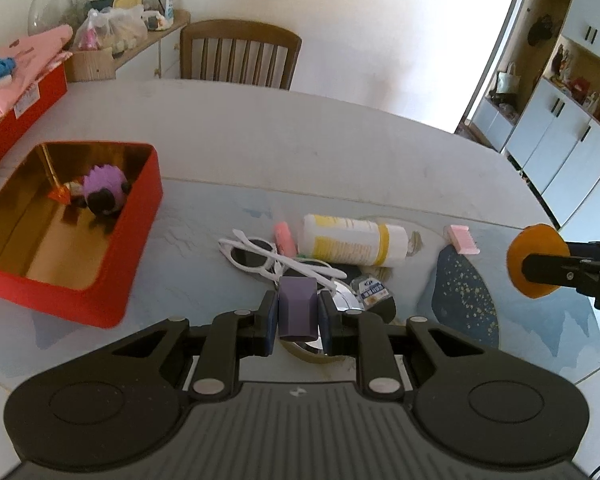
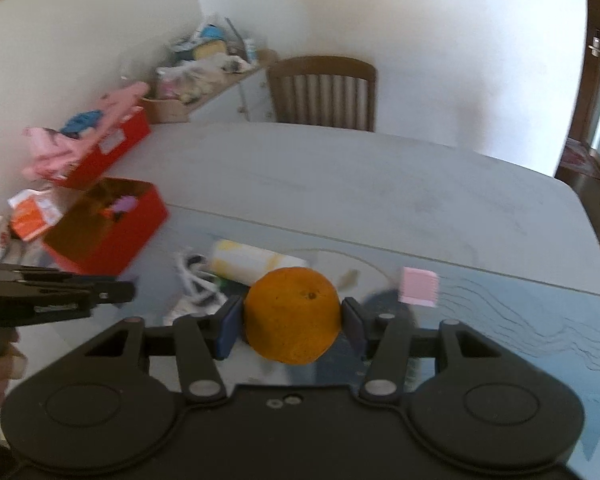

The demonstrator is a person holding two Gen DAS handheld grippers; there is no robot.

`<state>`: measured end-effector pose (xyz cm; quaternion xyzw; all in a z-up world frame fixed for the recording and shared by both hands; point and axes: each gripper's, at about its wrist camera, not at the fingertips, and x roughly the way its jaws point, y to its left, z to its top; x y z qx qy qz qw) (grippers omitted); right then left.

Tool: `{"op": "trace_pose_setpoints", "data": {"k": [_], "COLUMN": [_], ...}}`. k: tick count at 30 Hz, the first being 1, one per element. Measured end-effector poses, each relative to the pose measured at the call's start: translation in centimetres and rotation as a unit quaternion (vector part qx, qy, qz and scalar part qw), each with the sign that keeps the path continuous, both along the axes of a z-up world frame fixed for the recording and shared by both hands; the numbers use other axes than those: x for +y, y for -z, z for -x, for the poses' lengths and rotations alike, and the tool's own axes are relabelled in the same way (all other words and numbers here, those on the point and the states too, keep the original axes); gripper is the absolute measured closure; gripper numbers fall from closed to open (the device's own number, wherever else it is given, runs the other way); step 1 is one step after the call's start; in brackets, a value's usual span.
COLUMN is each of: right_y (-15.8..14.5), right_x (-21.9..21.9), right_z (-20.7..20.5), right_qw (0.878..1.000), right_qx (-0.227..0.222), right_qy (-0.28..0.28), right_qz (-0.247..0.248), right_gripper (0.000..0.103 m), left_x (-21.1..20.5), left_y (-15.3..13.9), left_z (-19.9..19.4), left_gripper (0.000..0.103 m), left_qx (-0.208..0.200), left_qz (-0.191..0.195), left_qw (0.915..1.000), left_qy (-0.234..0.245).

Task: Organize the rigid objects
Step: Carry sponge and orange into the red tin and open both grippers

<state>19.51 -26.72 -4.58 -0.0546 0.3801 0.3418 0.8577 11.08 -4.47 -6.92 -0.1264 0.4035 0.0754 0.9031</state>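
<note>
purple block (image 1: 298, 309) clamped in left tool (image 1: 298, 322)

A lived-in home, a dining room by the look of it. A wooden chair (image 1: 240, 54) stands at twelve o'clock behind the pale bench (image 1: 300, 140), a cluttered sideboard (image 1: 148, 36) (bags, toys, a tube) at eleven, and white cupboards (image 1: 560, 136) with open shelves of ornaments at two o'clock.
</note>
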Motion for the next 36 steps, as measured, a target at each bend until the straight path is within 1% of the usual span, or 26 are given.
{"op": "trace_pose_setpoints", "data": {"k": [10, 21, 28, 36], "right_y": [-2.1, -3.0, -2.6, -0.6], "right_x": [6.0, 14.7, 20.7, 26.8], "right_z": [2.2, 4.3, 5.2, 4.9], "right_qw": [0.999, 0.996, 0.994, 0.992], "right_qx": [-0.009, -0.022, -0.028, -0.027], "right_qy": [-0.044, -0.085, -0.110, -0.123], "right_qz": [-0.016, -0.010, 0.002, 0.028], "right_gripper": [0.050, 0.050, 0.050, 0.051], "left_x": [4.1, 11.8, 16.8, 21.9], "left_y": [-1.8, -2.5, -2.0, -0.3], "left_z": [1.4, 2.9, 3.2, 1.7], "left_gripper": [0.082, 0.082, 0.082, 0.082], "left_qx": [-0.018, -0.026, -0.019, -0.004], "left_qz": [-0.006, -0.016, -0.025, -0.035], "left_qw": [0.9998, 0.9994, 0.9992, 0.9989], "left_qy": [0.005, -0.017, -0.027, -0.031]}}
